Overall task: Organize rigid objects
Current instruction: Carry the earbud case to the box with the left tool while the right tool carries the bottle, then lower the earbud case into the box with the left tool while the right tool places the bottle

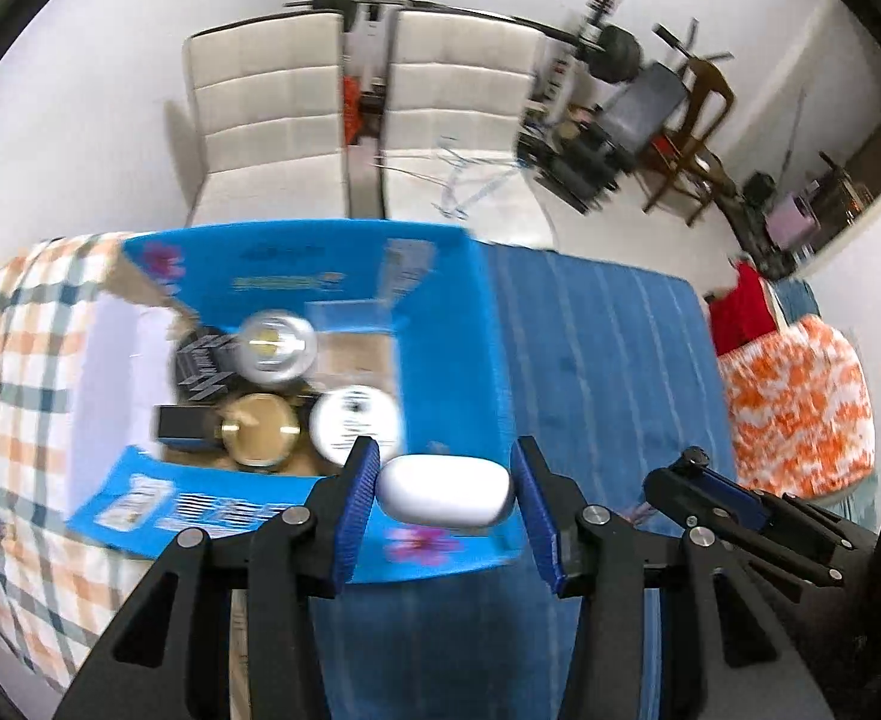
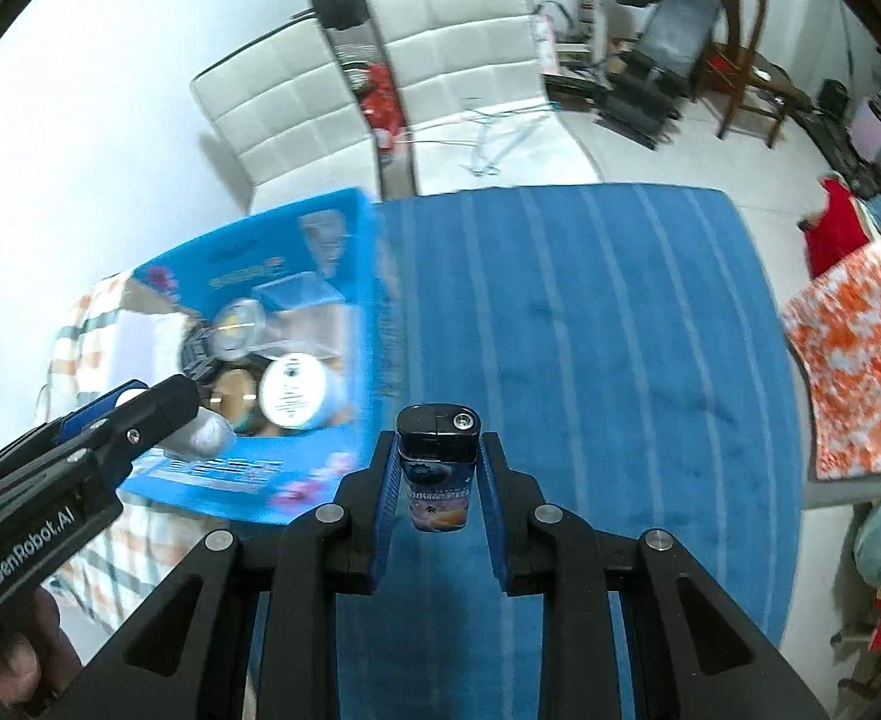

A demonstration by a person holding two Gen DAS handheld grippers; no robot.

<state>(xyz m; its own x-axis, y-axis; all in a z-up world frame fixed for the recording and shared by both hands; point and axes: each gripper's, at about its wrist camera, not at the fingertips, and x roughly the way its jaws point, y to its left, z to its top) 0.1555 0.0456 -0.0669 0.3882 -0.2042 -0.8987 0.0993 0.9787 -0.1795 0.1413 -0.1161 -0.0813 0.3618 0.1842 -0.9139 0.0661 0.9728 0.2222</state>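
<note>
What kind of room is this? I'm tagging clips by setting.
Probably a room in a home that doubles as a gym: a bed under a blue cover, a white padded headboard, and a barbell with a weight bench by the wall.

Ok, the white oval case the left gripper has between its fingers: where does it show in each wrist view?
Left wrist: the white oval case sits bottom centre between the left gripper's blue pads, over the near edge of the blue box.
Right wrist: it shows at left, mostly hidden by the left gripper, only its pale end poking out.
Shared landmark: the blue box with the round lids inside.
</note>
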